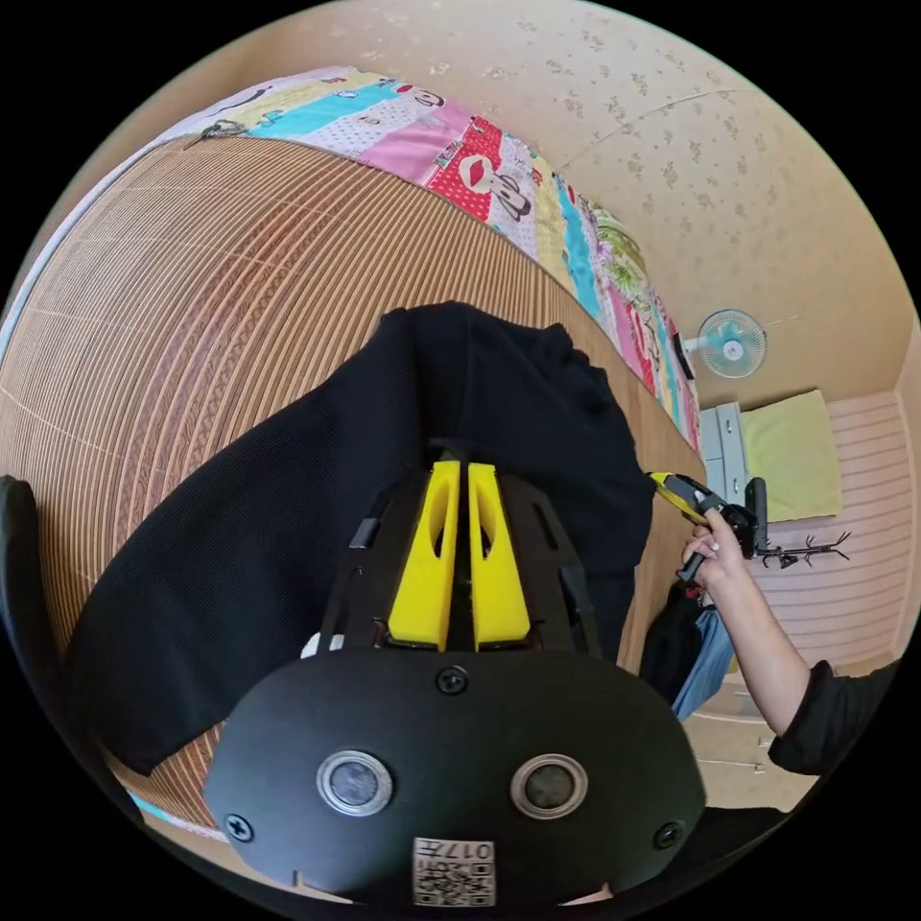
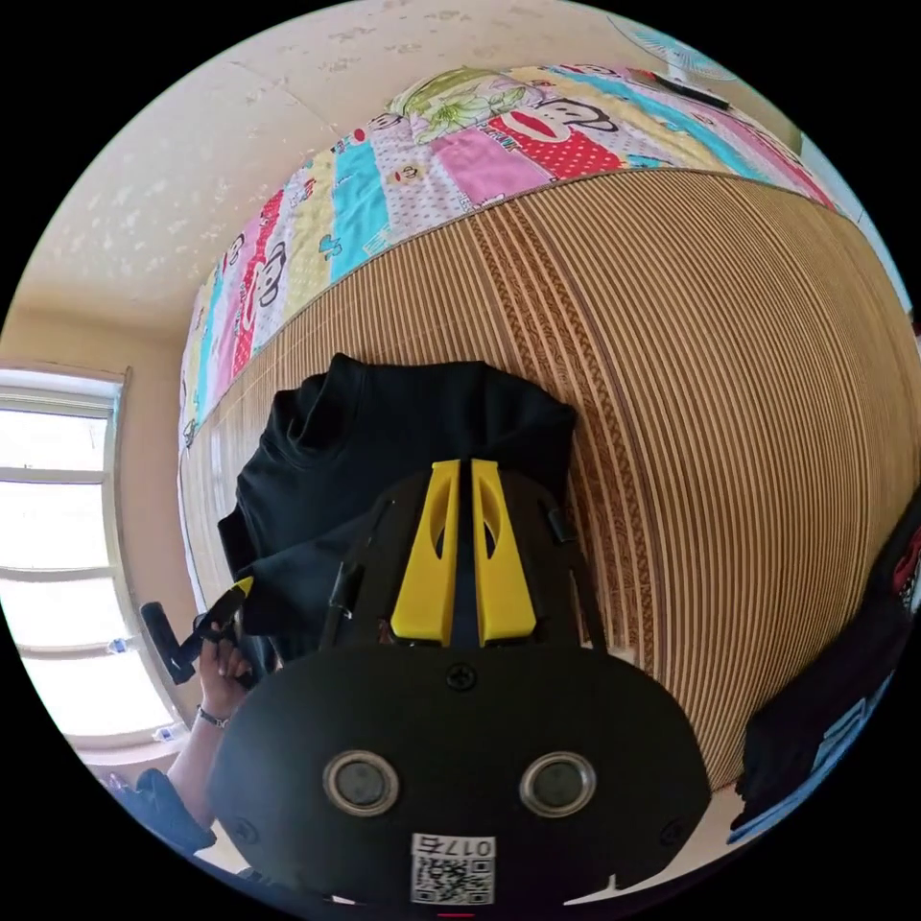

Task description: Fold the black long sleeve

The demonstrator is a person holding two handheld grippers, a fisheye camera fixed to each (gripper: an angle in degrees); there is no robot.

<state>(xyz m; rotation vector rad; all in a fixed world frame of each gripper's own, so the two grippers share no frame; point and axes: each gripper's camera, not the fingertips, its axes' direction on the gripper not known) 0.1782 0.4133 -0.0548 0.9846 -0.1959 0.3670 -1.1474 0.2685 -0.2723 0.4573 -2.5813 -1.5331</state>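
Two grippers show in each view. In the left gripper view, the left gripper (image 1: 460,468) has its yellow jaws close together with just a thin gap, and the tips sit over the black shirt (image 1: 288,518). I cannot tell if cloth is pinched between them. The shirt lies on a striped mat (image 1: 192,317) on the bed, spread out toward the left side of that view, with a bunched part near the top right. Past the mat is a bright quilt (image 1: 480,173) with cartoon faces on it. At the right edge of the shirt, the right gripper (image 1: 672,489) is held by a hand (image 1: 715,556), and its yellow tip is touching or just beside the cloth. A small fan (image 1: 731,343) hangs on the wall near it. In the right gripper view, the right gripper (image 2: 460,465) also has its jaws nearly shut, tips over the shirt (image 2: 384,432). The collar (image 2: 321,413) of the shirt is on the left of that view. The left gripper (image 2: 225,604) is at the low left edge of the shirt, held by a hand (image 2: 225,667). A bright window (image 2: 67,537) is behind it. The mat (image 2: 720,384) spreads out to the right, and the quilt (image 2: 460,153) is above it.
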